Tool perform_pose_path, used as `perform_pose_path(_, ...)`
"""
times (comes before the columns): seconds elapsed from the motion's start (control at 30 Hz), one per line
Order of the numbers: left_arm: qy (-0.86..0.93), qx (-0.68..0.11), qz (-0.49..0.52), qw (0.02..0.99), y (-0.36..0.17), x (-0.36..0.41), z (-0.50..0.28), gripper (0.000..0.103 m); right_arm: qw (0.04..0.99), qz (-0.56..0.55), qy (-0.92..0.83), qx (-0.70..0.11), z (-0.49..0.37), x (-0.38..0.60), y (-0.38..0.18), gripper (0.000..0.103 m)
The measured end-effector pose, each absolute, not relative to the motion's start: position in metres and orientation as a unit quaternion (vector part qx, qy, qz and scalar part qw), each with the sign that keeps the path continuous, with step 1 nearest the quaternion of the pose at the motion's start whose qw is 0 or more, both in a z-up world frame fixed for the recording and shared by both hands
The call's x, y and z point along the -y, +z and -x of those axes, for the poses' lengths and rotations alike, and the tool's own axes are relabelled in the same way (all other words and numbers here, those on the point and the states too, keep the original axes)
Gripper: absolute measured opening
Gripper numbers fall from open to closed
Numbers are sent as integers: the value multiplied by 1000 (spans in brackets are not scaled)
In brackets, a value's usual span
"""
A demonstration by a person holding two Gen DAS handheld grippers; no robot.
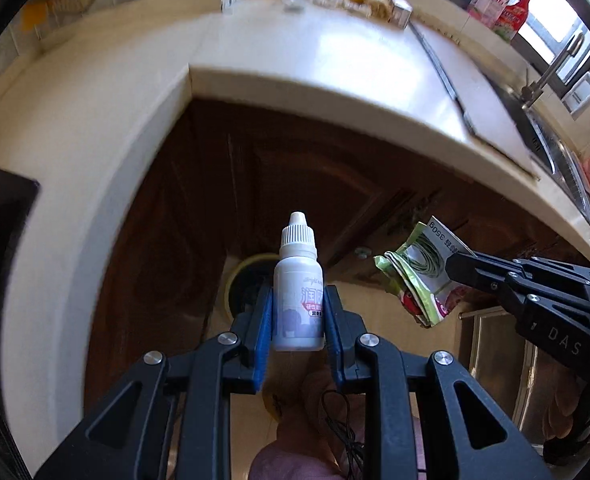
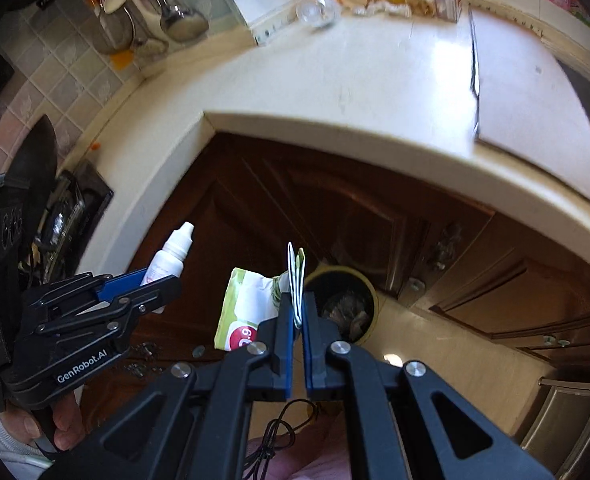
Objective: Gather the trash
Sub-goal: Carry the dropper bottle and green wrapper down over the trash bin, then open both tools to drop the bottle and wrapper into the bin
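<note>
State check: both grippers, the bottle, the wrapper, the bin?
left gripper: shut on dropper bottle
dropper bottle: capped, held upright
right gripper: shut on snack wrapper
snack wrapper: crumpled, pinched at folded edge
trash bin: lidless, on floor, trash inside

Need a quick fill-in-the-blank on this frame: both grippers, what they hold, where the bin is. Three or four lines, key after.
1. The left gripper has its jaws shut on a small white ____ with a ribbed cap.
2. The right gripper pinches a folded green and white ____.
3. The yellow-rimmed trash bin stands on the ____, below both grippers.
4. The cabinet doors under the countertop are dark ____.

Missing words: bottle; wrapper; floor; wood
</note>
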State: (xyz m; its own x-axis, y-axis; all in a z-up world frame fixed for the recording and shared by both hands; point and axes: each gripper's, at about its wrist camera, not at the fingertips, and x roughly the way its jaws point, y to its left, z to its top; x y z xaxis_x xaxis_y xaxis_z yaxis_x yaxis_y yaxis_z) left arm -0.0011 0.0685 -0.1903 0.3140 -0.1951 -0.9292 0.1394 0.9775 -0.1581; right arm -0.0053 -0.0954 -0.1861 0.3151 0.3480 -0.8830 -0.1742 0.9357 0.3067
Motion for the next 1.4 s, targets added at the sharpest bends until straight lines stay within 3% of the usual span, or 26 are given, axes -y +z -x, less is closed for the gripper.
perform_pose_path(0.27, -75, -641, 40, 763, -297, -71, -16, 22, 753, -110, 142, -633, -18, 92, -300, 4)
perform_pose_path(0.53, -58, -686, 61, 723, -388, -87, -37, 22, 738, -70, 126, -659, -43, 74, -385, 4)
perform_pose_path(0.73, -49, -695, 54, 716, -411, -94, -51, 23, 730, -63, 127, -669, -62, 68, -412, 7)
perform_pose_path(0.83, -43, -694, 53, 716, -415, -94, -51, 28, 722, -71, 128, -676, -71, 67, -418, 8)
perform_pose_path(0.93, -34, -694, 50, 717, -416, -96, -52, 30, 718, -72, 128, -680, -76, 64, -422, 21)
perform_pose_path(1.0, -27, -694, 48, 718, -421, -100, -57, 40, 720, -71, 130, -678, -76, 64, -421, 30)
perform_pose_path(1.4, -12, -682, 43, 730, -411, -98, -58, 48, 715, -68, 127, -684, -63, 71, -418, 31)
